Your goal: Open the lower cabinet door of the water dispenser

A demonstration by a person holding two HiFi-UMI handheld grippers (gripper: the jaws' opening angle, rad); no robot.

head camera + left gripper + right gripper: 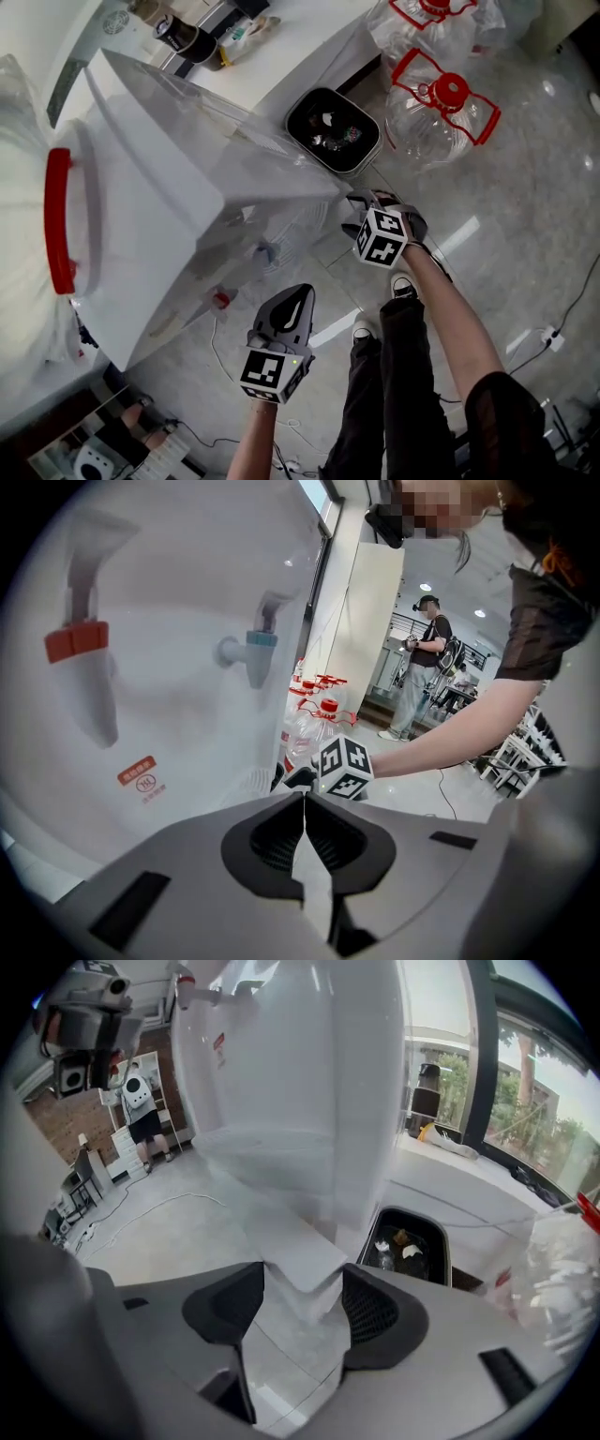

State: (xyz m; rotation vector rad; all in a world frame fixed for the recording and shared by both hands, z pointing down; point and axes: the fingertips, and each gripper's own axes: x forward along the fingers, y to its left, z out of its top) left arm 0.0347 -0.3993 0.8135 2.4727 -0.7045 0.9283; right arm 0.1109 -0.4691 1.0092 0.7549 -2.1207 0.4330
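Note:
The white water dispenser (169, 187) is seen from above, with a red tap (77, 641) and a blue tap (261, 641) on its front. My right gripper (352, 214) reaches in at the dispenser's lower right side. In the right gripper view its jaws (302, 1283) stand open, with a white panel corner (295, 1251) of the lower cabinet between them; the pads do not visibly press on it. My left gripper (298, 298) hangs in front of the taps, apart from the dispenser. Its jaws (303, 803) are shut with nothing in them.
A black waste bin (333, 129) stands beside the dispenser on the right. Clear water bottles with red handles (441, 103) lie beyond it. My own legs and shoes (394, 375) are below the grippers. A cable and plug (553, 333) lie on the glossy floor. A person (422, 667) stands far back.

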